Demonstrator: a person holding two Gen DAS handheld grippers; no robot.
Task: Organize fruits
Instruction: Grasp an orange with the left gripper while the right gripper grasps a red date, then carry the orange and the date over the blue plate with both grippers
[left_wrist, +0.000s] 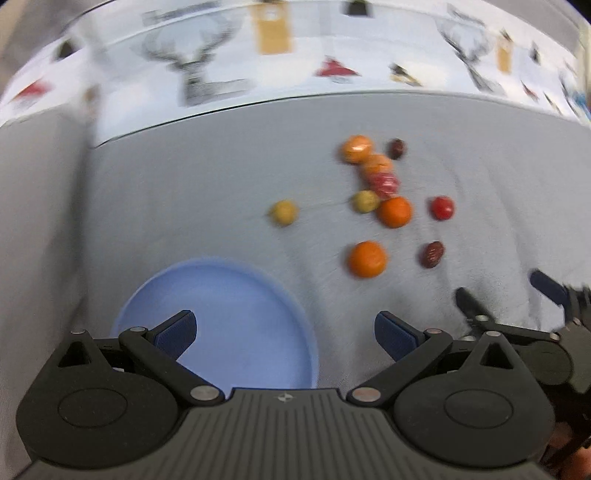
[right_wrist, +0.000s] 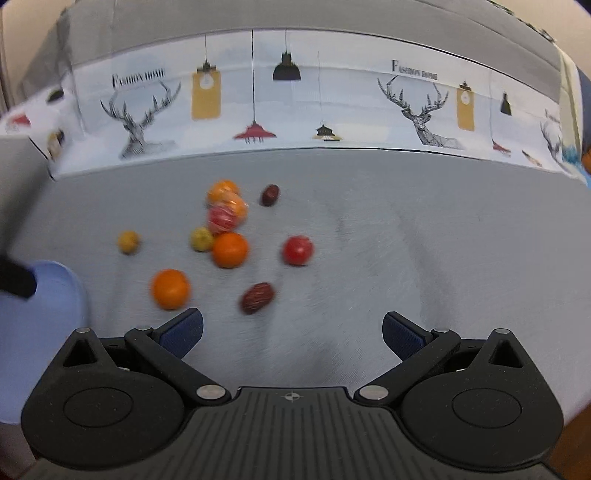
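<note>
Several small fruits lie loose on a grey cloth: an orange, a second orange, a red tomato, a dark red date, a second date, two yellow-green fruits, and wrapped fruits. A pale blue plate sits under my left gripper, which is open and empty. My right gripper is open and empty, just short of the near date; it also shows in the left wrist view.
A printed backdrop with deer and lamps stands along the far edge of the cloth. A pale wall or box rises at the left. Bare grey cloth stretches right of the fruits.
</note>
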